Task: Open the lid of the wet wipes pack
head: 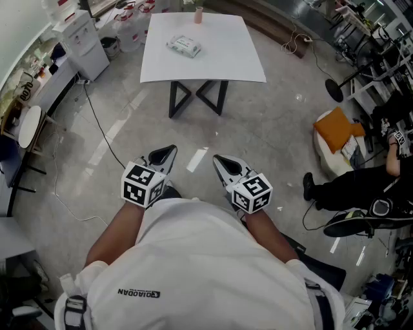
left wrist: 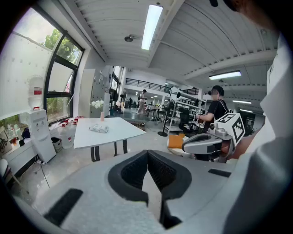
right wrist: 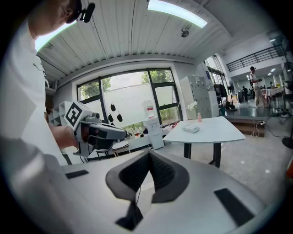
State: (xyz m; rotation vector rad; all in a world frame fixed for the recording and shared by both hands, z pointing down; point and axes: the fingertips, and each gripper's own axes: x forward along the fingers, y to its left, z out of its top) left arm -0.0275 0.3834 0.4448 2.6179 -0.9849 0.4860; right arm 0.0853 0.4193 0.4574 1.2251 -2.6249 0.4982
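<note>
Head view: wet wipes pack [head: 184, 45] lies flat on the white bench [head: 219, 61] at 12 o'clock, well apart from both grippers; its lid is too small to read. Left gripper [head: 169, 151] and right gripper [head: 221, 161]: each pressed together and empty, held near the waist. I judge this a carrying posture ahead of the approach. Room: grey floor [head: 271, 122], water dispenser [head: 84, 42] at 10 o'clock, seated person [head: 361, 187] at 3 o'clock.

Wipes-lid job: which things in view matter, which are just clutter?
Job:
white-green soft wet wipes pack
square white table under it
left tool, right tool, both shut, empty

Clutter:
small pink bottle
white water dispenser
orange pad on the floor
</note>
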